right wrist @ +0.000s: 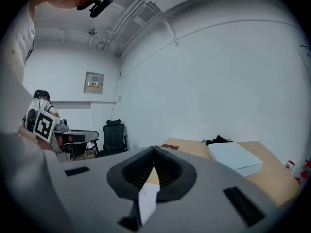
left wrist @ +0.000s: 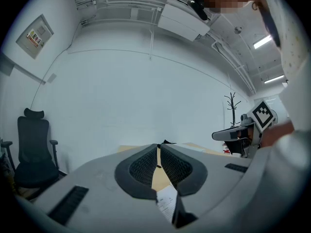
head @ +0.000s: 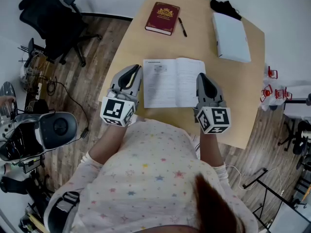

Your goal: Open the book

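Observation:
A book [head: 173,82] lies open and flat on the wooden table [head: 194,42], its white printed pages facing up. My left gripper [head: 135,70] rests at the book's left edge with its jaws closed together. At the right edge sits my right gripper [head: 201,76], also shut. In the left gripper view the gripper [left wrist: 158,147] has its pads meeting at the tips, and a strip of page [left wrist: 166,203] shows below them. The right gripper view shows its gripper [right wrist: 154,149] closed too, with a bit of page [right wrist: 147,200] under the jaws. Nothing is visibly pinched.
A closed red book [head: 162,18] and a black pen [head: 182,26] lie at the table's far side. A white box [head: 230,36] and a black bundle [head: 224,7] sit far right. An office chair [head: 53,18] stands off the table's left.

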### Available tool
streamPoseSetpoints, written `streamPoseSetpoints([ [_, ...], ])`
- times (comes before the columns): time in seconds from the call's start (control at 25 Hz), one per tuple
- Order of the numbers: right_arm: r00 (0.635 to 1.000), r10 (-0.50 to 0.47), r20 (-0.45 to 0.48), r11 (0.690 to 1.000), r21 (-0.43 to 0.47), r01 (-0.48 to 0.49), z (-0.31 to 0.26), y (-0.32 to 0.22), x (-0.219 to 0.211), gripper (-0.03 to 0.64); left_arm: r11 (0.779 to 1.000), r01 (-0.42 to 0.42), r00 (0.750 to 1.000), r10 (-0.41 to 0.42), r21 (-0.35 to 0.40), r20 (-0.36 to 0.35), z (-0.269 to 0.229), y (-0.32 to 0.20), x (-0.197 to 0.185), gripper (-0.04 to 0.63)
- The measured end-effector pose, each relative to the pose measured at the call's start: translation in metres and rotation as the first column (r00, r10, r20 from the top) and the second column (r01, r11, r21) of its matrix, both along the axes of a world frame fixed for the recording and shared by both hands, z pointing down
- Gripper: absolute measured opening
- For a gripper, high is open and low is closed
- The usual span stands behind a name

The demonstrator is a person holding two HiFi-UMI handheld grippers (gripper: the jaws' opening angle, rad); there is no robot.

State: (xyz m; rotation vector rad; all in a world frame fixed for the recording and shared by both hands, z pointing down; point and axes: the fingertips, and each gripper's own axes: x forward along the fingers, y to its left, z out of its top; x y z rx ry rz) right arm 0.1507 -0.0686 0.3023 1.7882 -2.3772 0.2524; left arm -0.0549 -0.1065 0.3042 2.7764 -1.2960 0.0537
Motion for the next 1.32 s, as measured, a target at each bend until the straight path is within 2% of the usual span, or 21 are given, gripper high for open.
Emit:
streamPoseSetpoints([
  [0.36,1.000,0.016,0.002,1.000,0.023,-0.016,-0.005,0.006,-0.004,0.001,1.000,-0.014,1.000,0.014,0.011,-0.003,0.000,0.001,-0.003,0.031],
  [1.32,0.997,0.083,-0.007,0.996,0.015,-0.083,-0.003,0.022,0.005,0.002,0.999,-0.051,0.999,0.051,0.006,-0.001,0.002,0.006,0.003,0.029],
])
